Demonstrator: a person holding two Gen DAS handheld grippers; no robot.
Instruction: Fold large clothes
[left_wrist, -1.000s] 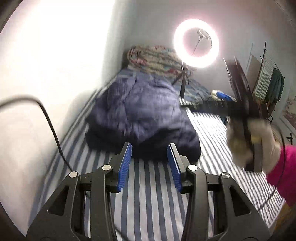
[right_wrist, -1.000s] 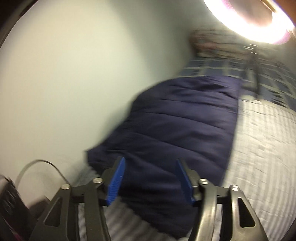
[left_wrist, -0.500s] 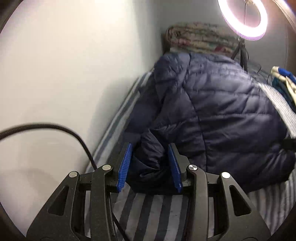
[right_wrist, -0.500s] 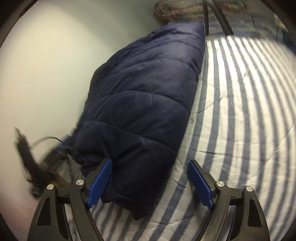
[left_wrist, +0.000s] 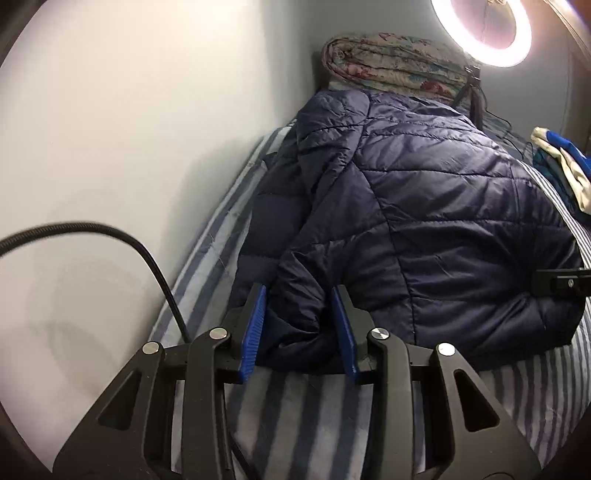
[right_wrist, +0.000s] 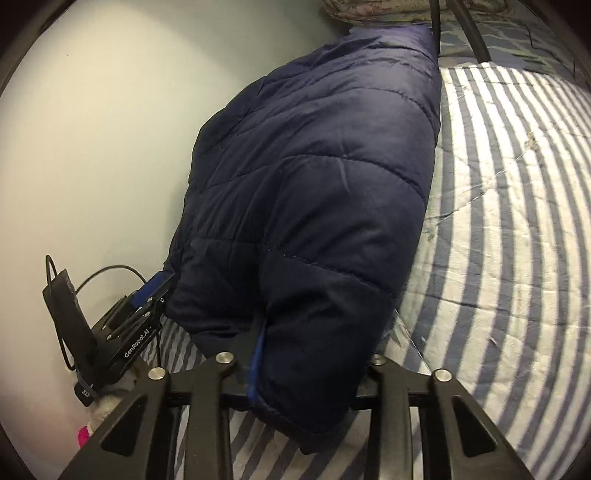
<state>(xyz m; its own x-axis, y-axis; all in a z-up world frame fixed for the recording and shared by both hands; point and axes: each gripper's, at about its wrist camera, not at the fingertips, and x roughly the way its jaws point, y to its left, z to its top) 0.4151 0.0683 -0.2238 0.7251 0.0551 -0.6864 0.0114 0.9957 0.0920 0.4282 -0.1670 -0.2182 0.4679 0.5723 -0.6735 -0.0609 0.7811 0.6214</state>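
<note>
Left gripper (left_wrist: 298, 328): I note blue-padded jaws apart, a bunched corner of the navy quilted puffer jacket (left_wrist: 424, 221) sitting between them, not clamped. Right gripper (right_wrist: 314, 369): I see the jacket hem bulging over and between its fingers; the right pad is hidden, so I cannot tell whether it grips. Jacket: folded lengthwise, lying on the blue-and-white striped bedsheet (right_wrist: 509, 229) along the pale wall (left_wrist: 129, 129). Beyond: rolled floral quilt (left_wrist: 391, 70), lit ring lamp (left_wrist: 484, 33).
</note>
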